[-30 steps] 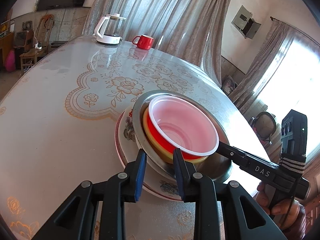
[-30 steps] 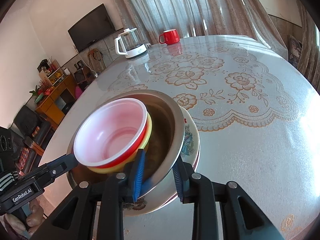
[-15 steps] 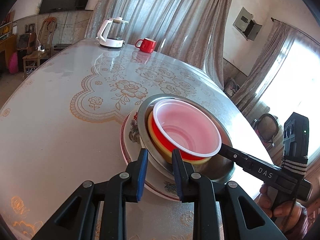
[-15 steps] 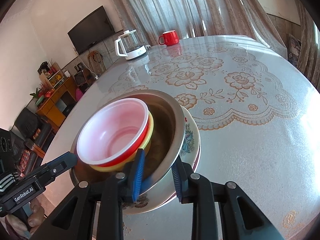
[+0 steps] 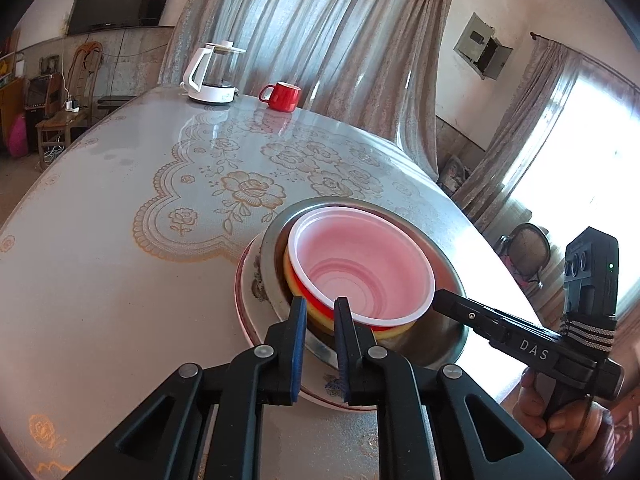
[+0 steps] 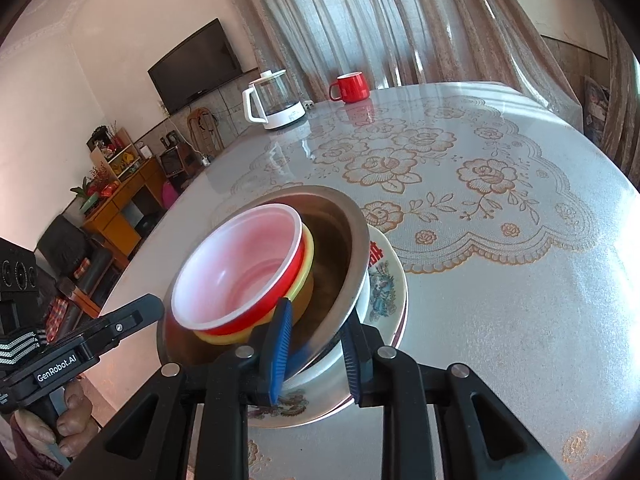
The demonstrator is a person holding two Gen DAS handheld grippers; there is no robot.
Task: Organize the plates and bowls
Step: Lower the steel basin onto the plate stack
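Note:
A stack stands near the table's edge: a floral plate underneath, a steel bowl on it, then a yellow bowl and a red bowl with a white inside. My left gripper is shut on the steel bowl's near rim, one finger outside and one inside. At the opposite side, my right gripper straddles the steel bowl's rim. Its jaws are closing, and a gap still shows beside the inner pad.
A white kettle and a red mug stand at the far side of the lace-patterned table. A person's hand holds the right gripper's handle just past the table edge. Curtains hang behind.
The left jaws have narrowed from a loose straddle to a pinch on the steel bowl's rim. The right jaws have narrowed a little. Neither hand nor the stack has moved.

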